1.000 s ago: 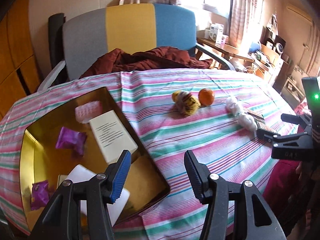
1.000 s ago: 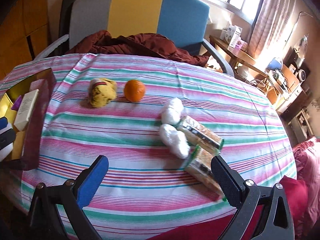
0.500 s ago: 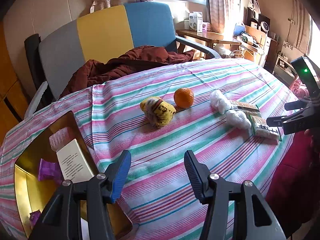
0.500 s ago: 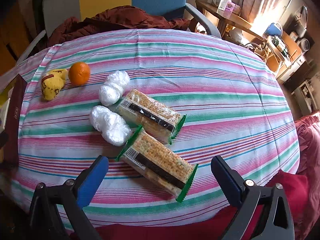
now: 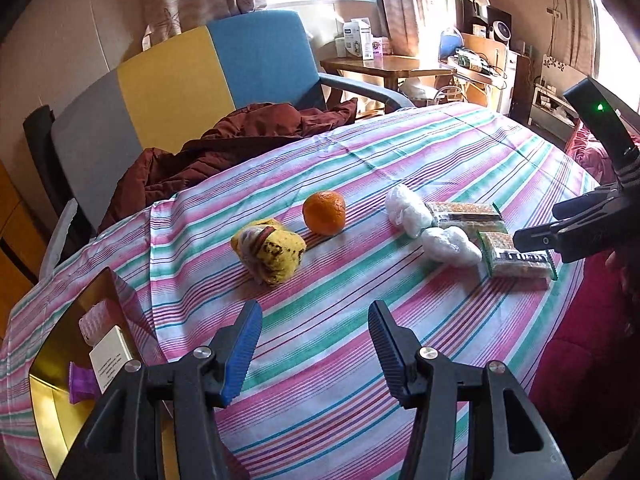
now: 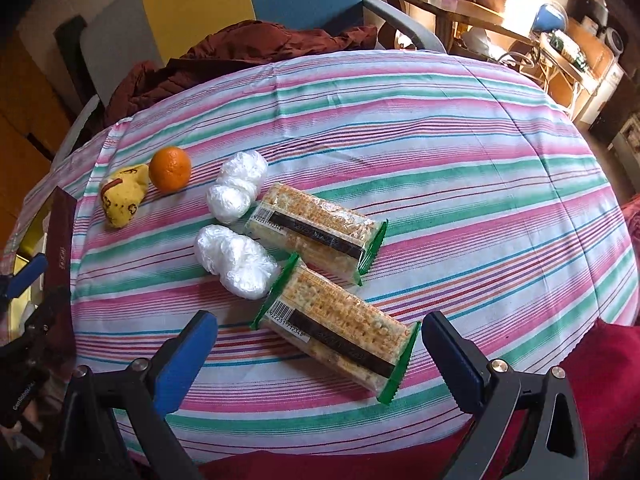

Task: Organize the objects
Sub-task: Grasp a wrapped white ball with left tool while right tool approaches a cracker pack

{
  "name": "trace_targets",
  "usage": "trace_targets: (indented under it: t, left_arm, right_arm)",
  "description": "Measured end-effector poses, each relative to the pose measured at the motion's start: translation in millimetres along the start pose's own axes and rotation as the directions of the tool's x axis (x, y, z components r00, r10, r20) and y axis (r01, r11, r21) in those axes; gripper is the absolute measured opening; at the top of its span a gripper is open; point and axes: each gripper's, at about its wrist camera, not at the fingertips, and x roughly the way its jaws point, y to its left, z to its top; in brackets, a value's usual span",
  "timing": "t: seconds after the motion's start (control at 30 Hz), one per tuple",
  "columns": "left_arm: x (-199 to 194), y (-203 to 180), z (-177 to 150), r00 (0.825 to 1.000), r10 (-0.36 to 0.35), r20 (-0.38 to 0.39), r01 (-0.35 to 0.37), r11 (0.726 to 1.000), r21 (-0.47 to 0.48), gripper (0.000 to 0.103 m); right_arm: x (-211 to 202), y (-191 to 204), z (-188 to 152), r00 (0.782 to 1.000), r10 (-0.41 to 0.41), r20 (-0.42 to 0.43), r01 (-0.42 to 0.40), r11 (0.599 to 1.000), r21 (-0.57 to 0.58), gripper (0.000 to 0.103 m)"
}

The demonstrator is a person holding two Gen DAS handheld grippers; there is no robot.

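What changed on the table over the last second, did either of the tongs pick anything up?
Nothing was picked up. The left tongs swung away from the gold tray toward the yellow wrapped item and orange. The right tongs closed in over the near cracker packet. Both remain open and empty; the objects lie where they were.

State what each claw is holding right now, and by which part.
Nothing is held. The left claw is open over bare tablecloth; the right claw is open around the nearer cracker pack, not gripping it.
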Motion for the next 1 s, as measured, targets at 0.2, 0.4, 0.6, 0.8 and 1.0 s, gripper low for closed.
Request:
trace_targets:
  t: [0.2, 0.4, 0.6, 0.8, 1.0]
  left_arm:
    - [14, -14, 5, 1.000, -0.014, -0.020, 0.015, 0.999, 0.029, 0.056]
    - [29, -28, 8, 0.999, -0.028, -0.043, 0.030, 0.998, 0.056, 0.056]
    - [47, -37, 13, 0.997, -0.047, -0.068, 0.052, 0.997, 0.065, 0.056]
    - [64, -42, 20, 0.983, -0.154, -0.096, 0.155, 0.988, 0.004, 0.056]
    - [76, -43, 33, 0.962, -0.255, -0.100, 0.247, 0.965, -0.084, 0.056]
  right_arm:
    - [3, -28, -2, 0.989, 0.145, 0.011, -0.145, 0.973, 0.179, 0.103]
    - [4, -35, -4, 0.976, 0.213, 0.038, -0.216, 0.946, 0.244, 0.103]
    - [5, -40, -4, 0.965, 0.254, 0.057, -0.260, 0.927, 0.270, 0.103]
    - [3, -49, -7, 0.950, 0.299, 0.092, -0.312, 0.899, 0.306, 0.103]
    - [2, -53, -8, 0.942, 0.313, 0.120, -0.335, 0.886, 0.322, 0.103]
